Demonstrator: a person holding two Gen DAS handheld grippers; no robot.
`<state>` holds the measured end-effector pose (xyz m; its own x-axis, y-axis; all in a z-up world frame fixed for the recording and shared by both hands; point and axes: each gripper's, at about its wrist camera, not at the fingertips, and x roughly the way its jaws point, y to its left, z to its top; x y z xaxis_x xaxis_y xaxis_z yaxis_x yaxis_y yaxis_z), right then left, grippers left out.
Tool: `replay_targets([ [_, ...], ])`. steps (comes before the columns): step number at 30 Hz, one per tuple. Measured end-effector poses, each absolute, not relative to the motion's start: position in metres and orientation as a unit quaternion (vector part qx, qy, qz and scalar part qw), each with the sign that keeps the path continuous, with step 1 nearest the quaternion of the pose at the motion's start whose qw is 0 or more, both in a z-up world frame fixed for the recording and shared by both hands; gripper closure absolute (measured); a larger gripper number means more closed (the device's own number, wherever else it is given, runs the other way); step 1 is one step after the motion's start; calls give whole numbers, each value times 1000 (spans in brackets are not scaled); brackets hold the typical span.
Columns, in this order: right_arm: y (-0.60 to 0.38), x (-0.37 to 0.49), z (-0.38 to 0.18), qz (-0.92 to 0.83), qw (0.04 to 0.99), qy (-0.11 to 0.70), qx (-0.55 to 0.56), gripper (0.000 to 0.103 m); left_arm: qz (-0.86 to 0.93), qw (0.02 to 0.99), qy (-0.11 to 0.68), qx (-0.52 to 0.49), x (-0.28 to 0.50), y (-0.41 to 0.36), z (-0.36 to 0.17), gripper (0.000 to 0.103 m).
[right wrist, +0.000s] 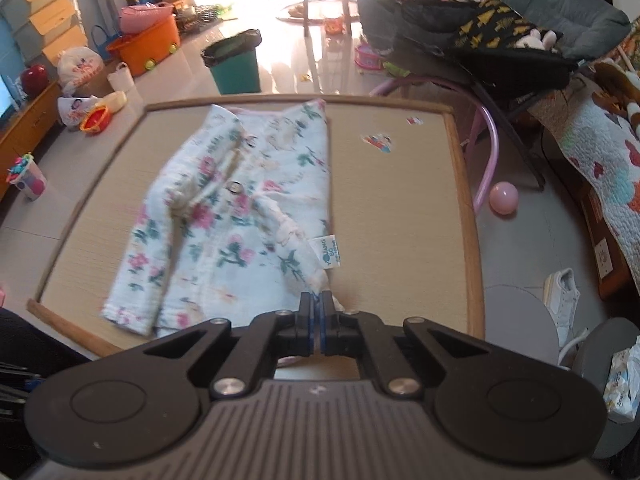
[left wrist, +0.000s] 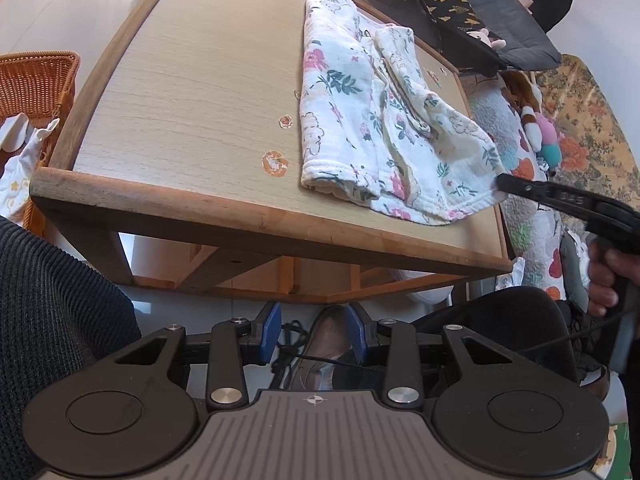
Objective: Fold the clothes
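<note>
Right gripper (right wrist: 319,312) clamped on floral baby garment (right wrist: 240,216) hem corner; left gripper (left wrist: 314,334) apart, empty. Risk: thin bite slipping when lifted, undoing fold.

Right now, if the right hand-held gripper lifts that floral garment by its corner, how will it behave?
The floral garment looks soft and creased, so it will probably drape and unfold. The right hand-held gripper pinches only one corner, so the rest will likely drag across the table.
</note>
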<state>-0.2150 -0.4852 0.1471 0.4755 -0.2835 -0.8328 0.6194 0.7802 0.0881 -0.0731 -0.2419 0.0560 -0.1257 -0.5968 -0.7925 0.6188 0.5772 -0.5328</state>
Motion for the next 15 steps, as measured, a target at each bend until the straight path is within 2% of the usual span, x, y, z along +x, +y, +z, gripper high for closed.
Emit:
replay_targets([
  [15, -427, -164, 145, -200, 844, 474, 153, 100, -467, 659, 589, -28, -71, -230, 57, 65],
])
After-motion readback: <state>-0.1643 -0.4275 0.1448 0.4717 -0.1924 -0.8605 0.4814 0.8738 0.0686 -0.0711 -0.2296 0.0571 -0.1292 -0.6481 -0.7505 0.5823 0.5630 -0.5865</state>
